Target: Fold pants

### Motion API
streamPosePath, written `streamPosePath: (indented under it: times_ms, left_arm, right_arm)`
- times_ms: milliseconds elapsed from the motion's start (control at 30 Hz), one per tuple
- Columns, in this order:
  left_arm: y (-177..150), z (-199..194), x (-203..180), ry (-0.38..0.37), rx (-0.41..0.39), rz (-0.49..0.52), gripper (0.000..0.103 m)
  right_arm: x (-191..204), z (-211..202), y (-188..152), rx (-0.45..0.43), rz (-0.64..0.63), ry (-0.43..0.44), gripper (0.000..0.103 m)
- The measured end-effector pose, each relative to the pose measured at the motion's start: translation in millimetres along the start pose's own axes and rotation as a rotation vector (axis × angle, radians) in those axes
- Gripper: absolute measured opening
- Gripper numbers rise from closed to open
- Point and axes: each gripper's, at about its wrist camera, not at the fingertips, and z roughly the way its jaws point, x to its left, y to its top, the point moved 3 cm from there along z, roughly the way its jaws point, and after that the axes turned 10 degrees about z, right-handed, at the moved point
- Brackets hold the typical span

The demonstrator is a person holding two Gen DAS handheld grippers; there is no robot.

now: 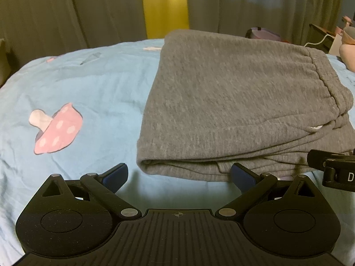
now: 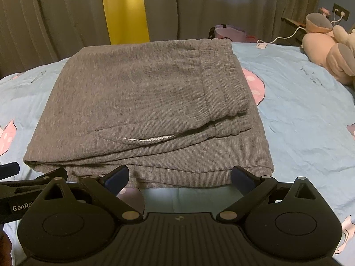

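Grey pants [image 2: 142, 102] lay folded into a compact stack on the blue bedsheet [image 1: 73, 84], waistband [image 2: 219, 77] on top, so the folding looked about finished. Both the left gripper [image 1: 179, 174] and the right gripper [image 2: 180, 176] hovered level at its near edge, jaws spread wide, holding nothing.

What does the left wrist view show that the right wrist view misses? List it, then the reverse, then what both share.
Only the left wrist view shows the whole pink mushroom print on the sheet, left of the pants, and the open left gripper from behind.

Only the right wrist view shows the plush toy, the wall socket with its white cable, and the open right gripper from behind.

Both show the folded grey pants on the blue sheet, the grey curtains and the yellow strip.
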Motion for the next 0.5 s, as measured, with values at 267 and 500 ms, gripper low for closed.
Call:
streamPosePath:
  times_ms: [267,500]
  left_arm:
    - [-0.1,1.4,-0.5,-0.006,0.003,0.003,0.103]
    - [-0.9,1.9,-1.3,-0.010,0.005,0.001,0.103]
  right_arm:
    - [0.3,-0.7,-0.1,0.000,-0.002,0.002,0.099]
    - [-0.6,-0.3,0.2,0.001,0.004,-0.001,0.099]
